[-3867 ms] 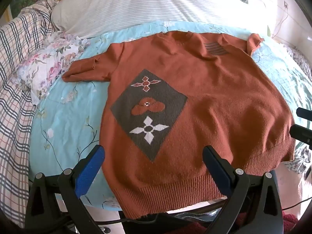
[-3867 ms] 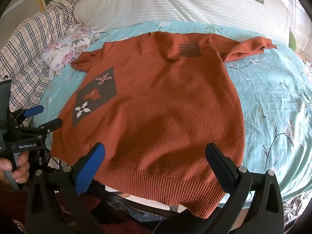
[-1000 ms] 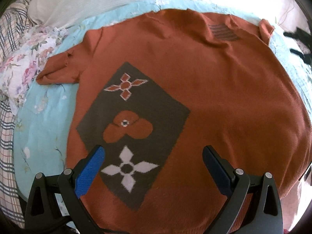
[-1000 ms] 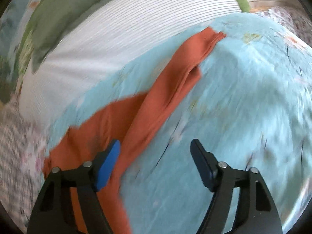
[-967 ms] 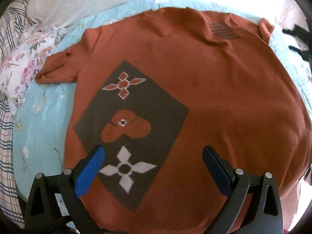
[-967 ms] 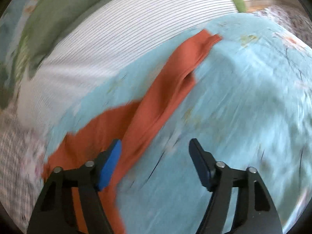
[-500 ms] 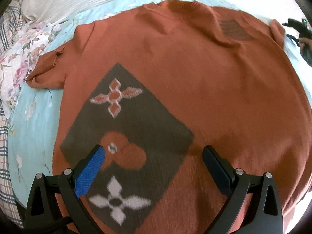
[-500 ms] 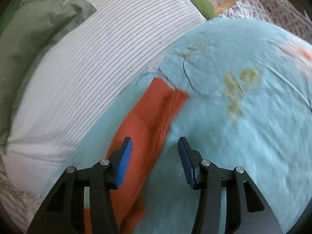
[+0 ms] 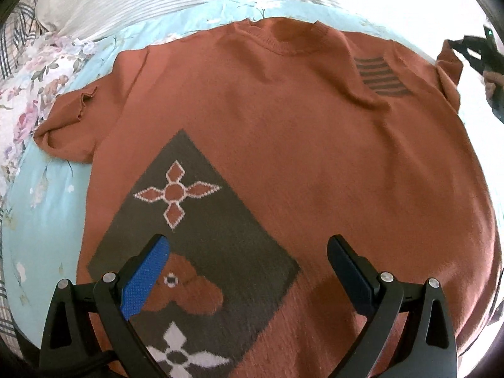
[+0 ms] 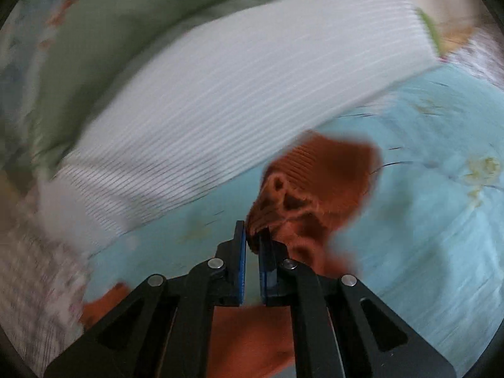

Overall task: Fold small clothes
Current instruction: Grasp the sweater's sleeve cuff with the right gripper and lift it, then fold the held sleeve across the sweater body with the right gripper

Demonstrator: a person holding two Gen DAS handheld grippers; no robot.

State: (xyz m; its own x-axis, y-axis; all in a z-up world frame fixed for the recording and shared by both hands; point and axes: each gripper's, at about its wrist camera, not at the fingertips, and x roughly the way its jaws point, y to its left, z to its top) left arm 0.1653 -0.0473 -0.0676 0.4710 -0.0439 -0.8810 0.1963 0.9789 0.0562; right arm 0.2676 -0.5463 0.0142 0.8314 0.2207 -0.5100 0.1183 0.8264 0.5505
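A rust-orange sweater lies flat on the bed, with a dark diamond patch and a striped patch. My left gripper is open and hovers over the patch, holding nothing. My right gripper is shut on the cuff of the sweater's right sleeve, which is bunched and lifted off the sheet. The right gripper also shows at the far right edge of the left wrist view. The left sleeve lies crumpled at the left.
The light blue floral sheet covers the bed. A striped white pillow and a green pillow lie at the head. A floral cloth and a plaid blanket sit at the left.
My right gripper has closed on the right sleeve's cuff and lifted it. My left gripper has moved forward over the sweater, toward the collar.
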